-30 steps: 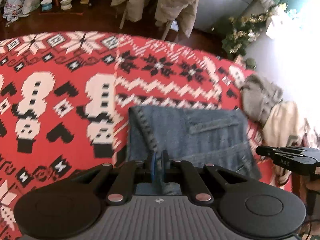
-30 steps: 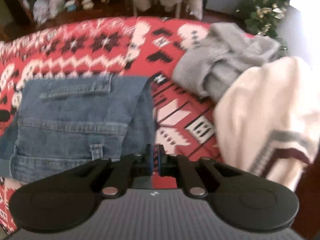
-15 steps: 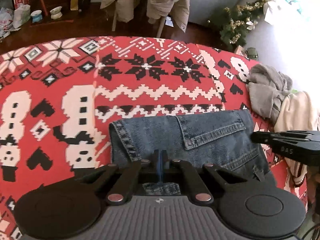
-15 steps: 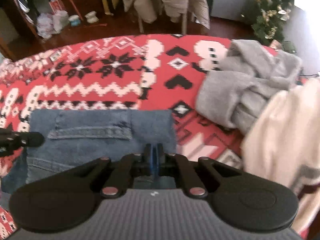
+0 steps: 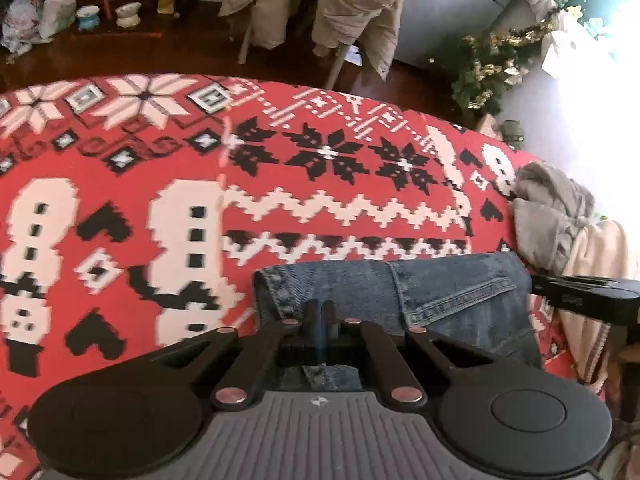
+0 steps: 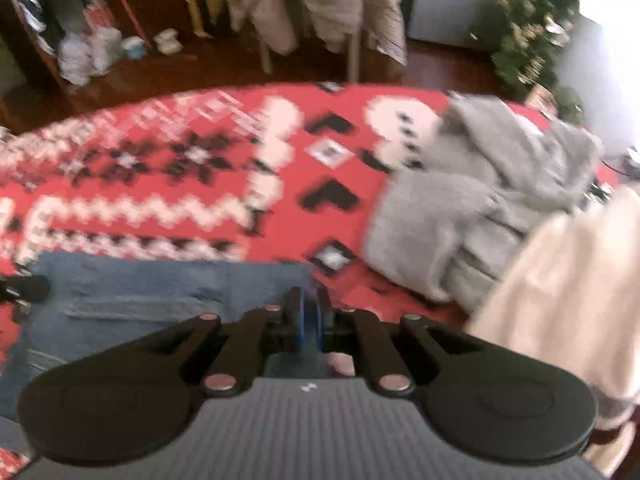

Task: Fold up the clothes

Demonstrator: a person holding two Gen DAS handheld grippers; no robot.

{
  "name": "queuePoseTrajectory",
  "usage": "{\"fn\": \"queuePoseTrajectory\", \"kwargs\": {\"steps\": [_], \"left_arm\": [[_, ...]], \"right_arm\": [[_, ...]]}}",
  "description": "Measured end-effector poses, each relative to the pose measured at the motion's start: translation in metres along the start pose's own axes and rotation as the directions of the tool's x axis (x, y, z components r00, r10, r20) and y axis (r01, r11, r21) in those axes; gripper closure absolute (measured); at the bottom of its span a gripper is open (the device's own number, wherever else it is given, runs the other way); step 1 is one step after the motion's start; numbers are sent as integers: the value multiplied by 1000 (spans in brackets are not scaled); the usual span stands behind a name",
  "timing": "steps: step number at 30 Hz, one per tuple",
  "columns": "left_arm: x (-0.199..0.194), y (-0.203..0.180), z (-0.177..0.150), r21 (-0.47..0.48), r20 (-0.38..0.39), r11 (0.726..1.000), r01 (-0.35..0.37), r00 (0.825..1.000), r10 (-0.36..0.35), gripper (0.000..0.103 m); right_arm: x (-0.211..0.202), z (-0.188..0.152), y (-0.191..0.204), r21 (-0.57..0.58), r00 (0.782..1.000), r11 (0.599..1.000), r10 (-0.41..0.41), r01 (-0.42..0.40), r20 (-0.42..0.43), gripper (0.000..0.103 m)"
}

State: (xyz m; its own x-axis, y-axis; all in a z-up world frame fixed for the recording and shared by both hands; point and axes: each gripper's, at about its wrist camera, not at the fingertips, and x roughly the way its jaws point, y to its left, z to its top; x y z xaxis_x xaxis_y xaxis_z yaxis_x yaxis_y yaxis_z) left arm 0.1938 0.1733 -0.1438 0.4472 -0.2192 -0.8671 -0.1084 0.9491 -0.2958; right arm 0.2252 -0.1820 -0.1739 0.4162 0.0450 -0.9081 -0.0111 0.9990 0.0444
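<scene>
The denim jeans [image 5: 452, 300] lie folded on a surface covered with a red, white and black knit-pattern blanket [image 5: 320, 208]; whether a table or a bed is underneath cannot be told. All positions below are given relative to the jeans.

**Tool state**
- Left tool [image 5: 320, 312]: jaws narrowed almost to contact, clamped on denim at the left near edge of the jeans. A strip of fabric shows below the fingertips.
- Right tool [image 6: 307, 300]: jaws likewise nearly together, clamped on the right near edge of the jeans. This view is blurred, so the exact layer held cannot be told.

**Reason for the hold**
Each tool grips one near corner, so the edge between them is kept taut and level. In judgement, this lets the near part be carried over the far part as one flat panel without bunching. The pocket seam faces up, and the far edge lies straight across the blanket.

**Surroundings**
- To the right of the jeans: a crumpled grey garment [image 6: 488, 208], with a cream sweater [image 6: 568, 300] nearer to the camera, touching it. Both appear unfolded.
- Beyond the jeans, past the blanket edge: beige clothing [image 5: 352, 4] draped over a chair.

**Containers**
No basket or bin for clothes is visible.
</scene>
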Motion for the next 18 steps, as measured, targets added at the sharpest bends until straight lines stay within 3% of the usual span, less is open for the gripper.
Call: {"fn": "queuePoseTrajectory", "kwargs": {"steps": [3,6,8,13,14,16,18], "left_arm": [[-12,0,4,-5,39,1000,-15,999,15,98],[-13,3,12,-17,53,1000,4,999,-3,98],[-2,4,15,8,23,1000,-19,1000,19,98],[7,12,14,24,2,999,-30,1000,29,92],[6,13,14,23,2,999,-39,999,39,86],[3,14,13,21,7,998,-66,998,66,76],[0,18,11,-2,3,998,-61,998,61,76]], "right_arm": [[-19,-4,-18,102,998,994,42,-46,40,98],[-34,-5,-12,71,995,995,61,-66,75,97],[-36,-3,-2,38,992,995,91,-94,91,97],[-9,9,16,-37,992,994,102,-99,71,97],[-4,9,15,-40,993,995,99,-96,71,97],[-4,11,11,-31,993,996,89,-87,75,87],[-6,13,6,-19,995,998,68,-67,71,83]]}}
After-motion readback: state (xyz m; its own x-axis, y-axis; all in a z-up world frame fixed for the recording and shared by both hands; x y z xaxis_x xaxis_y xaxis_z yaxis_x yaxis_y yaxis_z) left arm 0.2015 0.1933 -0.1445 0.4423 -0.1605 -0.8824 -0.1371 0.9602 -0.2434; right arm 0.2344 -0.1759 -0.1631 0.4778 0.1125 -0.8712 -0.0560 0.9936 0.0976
